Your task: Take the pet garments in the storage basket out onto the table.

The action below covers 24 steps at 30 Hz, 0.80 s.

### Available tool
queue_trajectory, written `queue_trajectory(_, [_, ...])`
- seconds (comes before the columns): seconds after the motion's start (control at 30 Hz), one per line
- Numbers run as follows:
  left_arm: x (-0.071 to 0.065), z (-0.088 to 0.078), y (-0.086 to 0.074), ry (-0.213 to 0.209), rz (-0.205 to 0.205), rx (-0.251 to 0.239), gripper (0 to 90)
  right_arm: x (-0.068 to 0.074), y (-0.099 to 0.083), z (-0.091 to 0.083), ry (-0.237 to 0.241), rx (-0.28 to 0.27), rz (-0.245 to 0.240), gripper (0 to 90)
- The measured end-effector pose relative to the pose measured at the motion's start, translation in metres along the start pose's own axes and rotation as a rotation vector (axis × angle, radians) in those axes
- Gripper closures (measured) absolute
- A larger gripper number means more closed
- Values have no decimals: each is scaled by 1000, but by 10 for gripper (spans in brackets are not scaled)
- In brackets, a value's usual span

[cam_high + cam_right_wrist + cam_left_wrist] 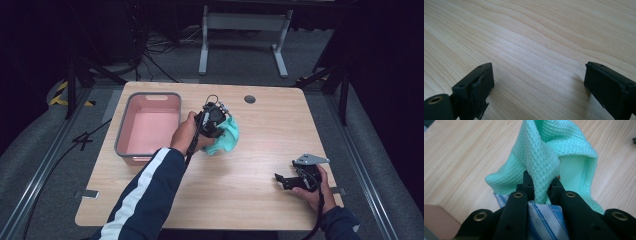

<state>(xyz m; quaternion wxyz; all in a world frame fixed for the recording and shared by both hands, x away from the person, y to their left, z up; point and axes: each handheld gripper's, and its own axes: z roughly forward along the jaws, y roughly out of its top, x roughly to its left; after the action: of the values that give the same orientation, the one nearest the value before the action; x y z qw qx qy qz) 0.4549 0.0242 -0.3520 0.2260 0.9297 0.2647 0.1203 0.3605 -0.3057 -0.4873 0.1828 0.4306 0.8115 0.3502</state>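
A mint-green knitted cloth [564,152] hangs in a bunch from my left gripper [541,190], whose jaws are shut on a fold of it. Under the jaws lies a blue-and-white striped cloth [549,220]. In the high view the left gripper [216,119] holds the green cloth [227,140] just right of the pink bin [150,125], above the table. My right gripper [282,180] rests low near the table's front right with its jaws wide open; in the right gripper view the right gripper [537,82] has bare wood between its jaws.
The pink bin with a grey rim has nothing visible inside it. A round cable hole [250,99] sits near the table's far edge. A white desk frame [245,30] stands on the floor beyond the wooden table [240,200].
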Motion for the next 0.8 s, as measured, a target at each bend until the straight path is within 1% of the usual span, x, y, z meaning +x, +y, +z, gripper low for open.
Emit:
queue_trajectory(0.07, [-1,6,0,-6,-10,3,813,0,0,0,0,0,0,95])
queue_trajectory(0.1, [-1,9,0,-8,-3,8,812,0,0,0,0,0,0,95])
queue_trajectory(0.13, [-2,12,0,-8,-12,14,811,0,0,0,1,0,0,95])
queue_trajectory(0.17, [-3,16,0,-10,-8,15,809,0,0,0,0,0,0,95])
queue_trajectory(0.2, [-4,18,-1,-6,-19,20,807,0,0,0,0,0,0,95])
queue_trajectory(0.23, [-4,21,0,-7,-15,25,804,0,0,0,0,0,0,95])
queue_trajectory(0.27, [-5,24,-1,-5,-23,19,801,0,0,0,0,0,0,95])
queue_trajectory(0.37, [-6,29,-2,2,-26,29,799,0,0,0,0,0,0,94])
queue_trajectory(0.4, [-6,31,-3,1,-34,26,798,0,0,0,0,0,0,95])
queue_trajectory(0.53, [-5,38,-5,8,-37,34,796,0,0,0,0,0,0,95])
queue_trajectory(0.57, [-6,40,-6,12,-47,31,795,0,0,0,0,0,0,95])
queue_trajectory(0.6, [-6,41,-6,10,-42,33,794,0,0,0,0,0,0,95])
queue_trajectory(0.7, [-8,47,-8,13,-51,39,792,0,0,0,0,0,0,95])
queue_trajectory(0.73, [-8,49,-9,14,-46,44,792,0,0,0,0,0,0,95])
queue_trajectory(0.8, [-9,53,-10,12,-49,51,790,0,0,0,0,0,1,95])
